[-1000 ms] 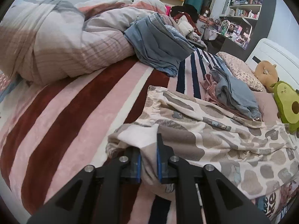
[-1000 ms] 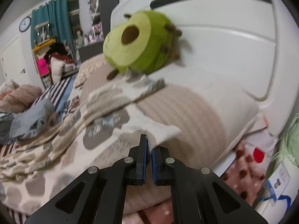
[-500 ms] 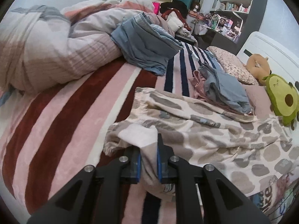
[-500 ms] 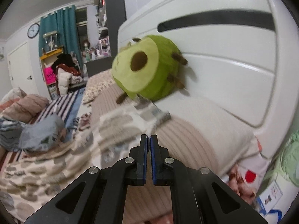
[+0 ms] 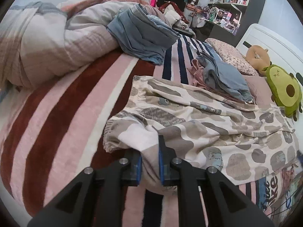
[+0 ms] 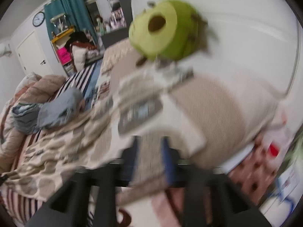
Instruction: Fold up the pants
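The pants [image 5: 198, 126] are cream with grey-brown blotches and lie spread across the striped bed. My left gripper [image 5: 149, 151] is shut on the bunched waistband end at the near edge. In the blurred right wrist view my right gripper [image 6: 150, 147] stands open, its fingers apart over the leg-cuff end of the pants [image 6: 155, 113], which lies on a beige pillow [image 6: 214, 109]. The cloth sits between and above the fingers, loose.
A pink and dark red striped blanket [image 5: 62, 111] covers the bed. A heaped duvet [image 5: 47, 37] and blue folded clothes [image 5: 142, 34] lie at the back, more blue clothes [image 5: 223, 75] beside the pants. An avocado plush [image 5: 284, 90] leans on the white headboard [image 6: 246, 37].
My right gripper has opened and let go of the leg cuff, and that view has swung fast. My left gripper keeps its hold and has shifted slightly.
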The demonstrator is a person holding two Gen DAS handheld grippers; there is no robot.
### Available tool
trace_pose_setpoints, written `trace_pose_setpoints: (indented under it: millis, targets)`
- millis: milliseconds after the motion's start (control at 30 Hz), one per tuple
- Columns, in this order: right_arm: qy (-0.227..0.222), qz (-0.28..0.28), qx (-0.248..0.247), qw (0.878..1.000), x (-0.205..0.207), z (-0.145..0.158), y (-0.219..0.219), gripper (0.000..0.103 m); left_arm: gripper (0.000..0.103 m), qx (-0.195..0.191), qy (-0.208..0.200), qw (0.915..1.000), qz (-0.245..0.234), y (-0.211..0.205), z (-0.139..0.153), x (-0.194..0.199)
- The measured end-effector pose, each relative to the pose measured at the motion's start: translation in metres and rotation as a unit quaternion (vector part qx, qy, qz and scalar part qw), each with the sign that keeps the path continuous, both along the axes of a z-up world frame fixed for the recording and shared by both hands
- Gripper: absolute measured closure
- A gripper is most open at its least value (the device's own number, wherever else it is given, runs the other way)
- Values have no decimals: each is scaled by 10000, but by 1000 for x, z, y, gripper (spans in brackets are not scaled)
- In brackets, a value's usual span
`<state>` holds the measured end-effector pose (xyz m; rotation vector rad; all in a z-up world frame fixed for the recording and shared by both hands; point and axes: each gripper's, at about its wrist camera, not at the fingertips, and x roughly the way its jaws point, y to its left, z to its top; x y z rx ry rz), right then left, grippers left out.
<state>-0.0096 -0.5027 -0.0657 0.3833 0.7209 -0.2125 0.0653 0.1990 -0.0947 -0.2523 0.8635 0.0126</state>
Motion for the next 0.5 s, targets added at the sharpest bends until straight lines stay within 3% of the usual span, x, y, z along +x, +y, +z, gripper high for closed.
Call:
trace_pose_setpoints:
  millis: [133, 300, 433, 500]
  targets:
    - [32, 617, 1077, 9923, -7, -45, 6, 59, 93, -87, -43, 10000, 2, -1, -1, -2]
    - [155, 1476, 2378, 9599, -6, -96, 35, 59, 93, -189, -74, 9998, -15, -3, -3, 1]
    - [255, 1862, 2788, 9418, 7, -120, 67, 59, 93, -174, -99, 9998, 23, -2, -5, 1]
    - [254, 1769, 2631, 9481, 17, -123, 78, 59, 93, -192, -123, 9997, 109, 3, -6, 0]
